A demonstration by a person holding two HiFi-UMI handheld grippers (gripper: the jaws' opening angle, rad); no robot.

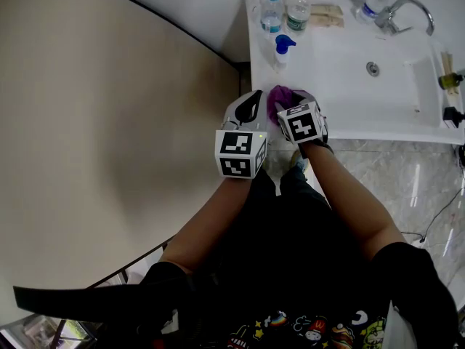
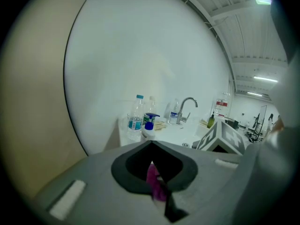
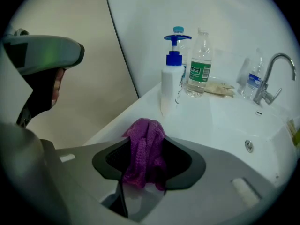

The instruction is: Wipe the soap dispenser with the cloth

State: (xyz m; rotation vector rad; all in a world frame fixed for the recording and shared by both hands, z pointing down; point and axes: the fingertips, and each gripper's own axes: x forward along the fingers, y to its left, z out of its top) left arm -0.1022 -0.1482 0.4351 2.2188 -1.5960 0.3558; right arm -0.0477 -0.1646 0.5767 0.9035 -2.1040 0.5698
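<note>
The purple knitted cloth (image 1: 280, 97) is held up between the two grippers, over the front edge of the white washbasin counter (image 1: 341, 115). In the right gripper view the bunched cloth fills the gap of the jaws and stands out over their tips. The right gripper (image 1: 290, 109) is clamped on it, with the jaws kept rather wide by the thick bundle. The left gripper (image 1: 251, 107) is just beside it, at nine o'clock from the cloth in the head view. In its own view the jaws are nearly together, with a small purple fold (image 2: 155, 183) between them. It seems to pinch one corner of the cloth, although this part is blurred.

The white soap dispenser with a blue pump head (image 1: 282, 50) stands upright on the counter at twelve o'clock from the cloth, apart from it and touched by neither gripper. Just behind the dispenser, again at twelve o'clock, stand two clear plastic water bottles (image 1: 272, 10), one with a blue cap and one with a green label. The curved metal faucet (image 1: 408, 9) is at two o'clock from the cloth, at the back of the basin.
</note>
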